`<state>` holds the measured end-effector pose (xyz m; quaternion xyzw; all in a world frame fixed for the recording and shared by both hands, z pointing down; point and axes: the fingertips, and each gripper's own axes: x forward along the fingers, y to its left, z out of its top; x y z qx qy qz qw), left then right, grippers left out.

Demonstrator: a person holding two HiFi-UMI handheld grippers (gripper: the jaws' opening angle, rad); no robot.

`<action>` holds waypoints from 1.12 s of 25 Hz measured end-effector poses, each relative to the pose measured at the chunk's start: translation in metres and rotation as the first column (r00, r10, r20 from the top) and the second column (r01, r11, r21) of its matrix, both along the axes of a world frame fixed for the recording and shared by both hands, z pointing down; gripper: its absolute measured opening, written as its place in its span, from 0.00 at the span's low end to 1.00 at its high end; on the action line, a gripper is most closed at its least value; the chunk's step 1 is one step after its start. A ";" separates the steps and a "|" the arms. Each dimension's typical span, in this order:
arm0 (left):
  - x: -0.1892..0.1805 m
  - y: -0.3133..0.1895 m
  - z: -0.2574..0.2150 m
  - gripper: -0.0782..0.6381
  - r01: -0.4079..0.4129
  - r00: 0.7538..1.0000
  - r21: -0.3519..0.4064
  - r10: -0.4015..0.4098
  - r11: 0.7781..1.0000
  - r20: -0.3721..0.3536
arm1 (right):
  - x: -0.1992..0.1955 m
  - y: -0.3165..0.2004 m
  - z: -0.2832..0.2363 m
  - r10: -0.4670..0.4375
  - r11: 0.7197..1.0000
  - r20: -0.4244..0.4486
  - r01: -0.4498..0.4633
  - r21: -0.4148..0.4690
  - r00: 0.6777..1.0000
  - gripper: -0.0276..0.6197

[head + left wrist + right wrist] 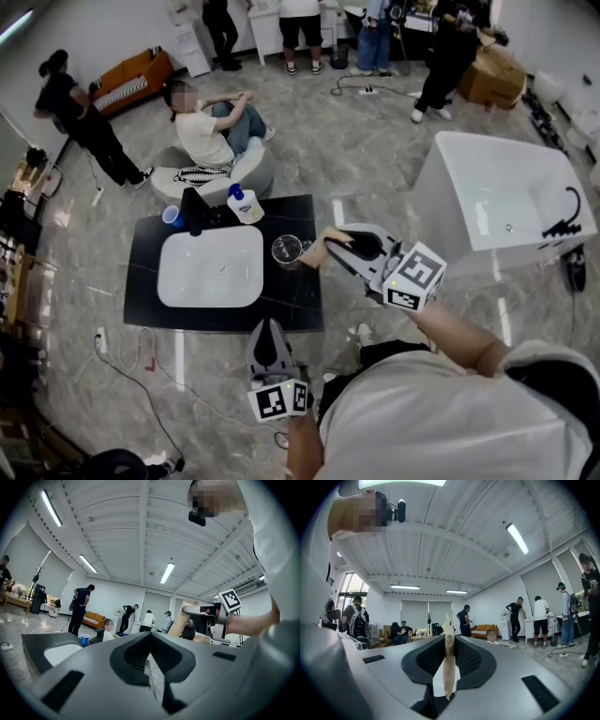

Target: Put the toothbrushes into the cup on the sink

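Observation:
A clear glass cup (287,249) stands on the black counter (302,305), just right of the white sink basin (210,268). My right gripper (328,247) hovers right beside the cup, shut on a flat tan toothbrush (448,663) whose end (317,255) points at the cup's rim. In the right gripper view the toothbrush stands edge-on between the jaws, held by the right gripper (449,641). My left gripper (267,330) hangs at the counter's near edge. Its jaws (151,646) are together on a thin clear piece (154,679); I cannot tell what it is.
A blue cup (172,217), a black faucet (194,210) and a white bottle (246,205) stand at the counter's far edge. A person sits on a beanbag (208,174) behind it. A white bathtub (497,192) is to the right. Cables (141,361) lie on the floor.

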<state>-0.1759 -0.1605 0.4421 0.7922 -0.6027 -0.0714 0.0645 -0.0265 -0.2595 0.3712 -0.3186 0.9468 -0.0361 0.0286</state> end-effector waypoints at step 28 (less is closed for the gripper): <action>-0.009 -0.006 0.008 0.11 0.108 0.994 -0.068 -0.106 0.992 0.035 | -0.039 -0.090 0.080 -0.046 0.995 -0.064 0.040 -0.095 0.997 0.16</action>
